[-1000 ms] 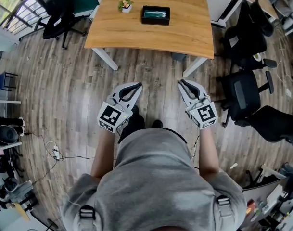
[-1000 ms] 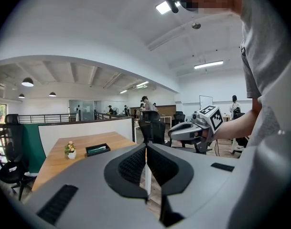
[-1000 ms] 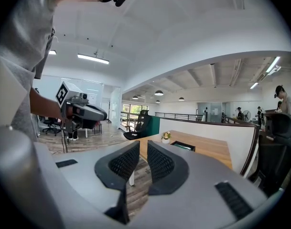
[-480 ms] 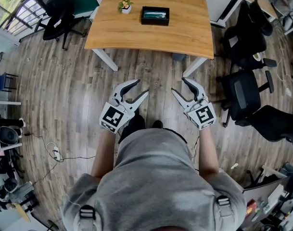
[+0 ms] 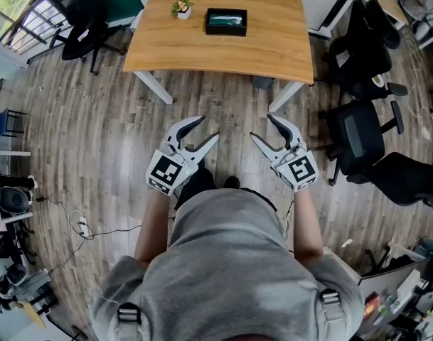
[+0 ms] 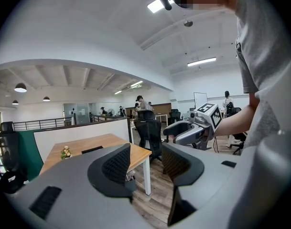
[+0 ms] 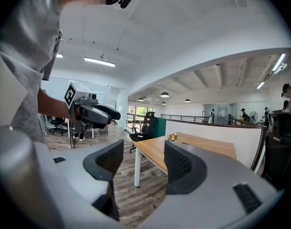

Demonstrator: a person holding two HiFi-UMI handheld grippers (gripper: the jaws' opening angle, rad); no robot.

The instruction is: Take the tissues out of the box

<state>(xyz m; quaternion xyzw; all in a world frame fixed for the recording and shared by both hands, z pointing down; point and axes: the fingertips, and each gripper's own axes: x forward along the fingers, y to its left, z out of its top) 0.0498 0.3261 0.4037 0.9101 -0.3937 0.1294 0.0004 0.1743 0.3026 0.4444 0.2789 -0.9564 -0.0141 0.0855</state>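
The tissue box (image 5: 226,33) sits far off on the worktop (image 5: 273,41). Left claw (image 5: 210,128) and right claw (image 5: 260,126) are opening, both empty. Tissues should be soft and light (they tear easily), so pinch the top one gently.

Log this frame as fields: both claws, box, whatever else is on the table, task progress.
left claw: opening, nothing between its jaws, short of the table
right claw: opening, nothing between its jaws, short of the table
box: on the table, toward its far edge, untouched
plant: on the table, left of the box in the head view, apart from it
progress: not started
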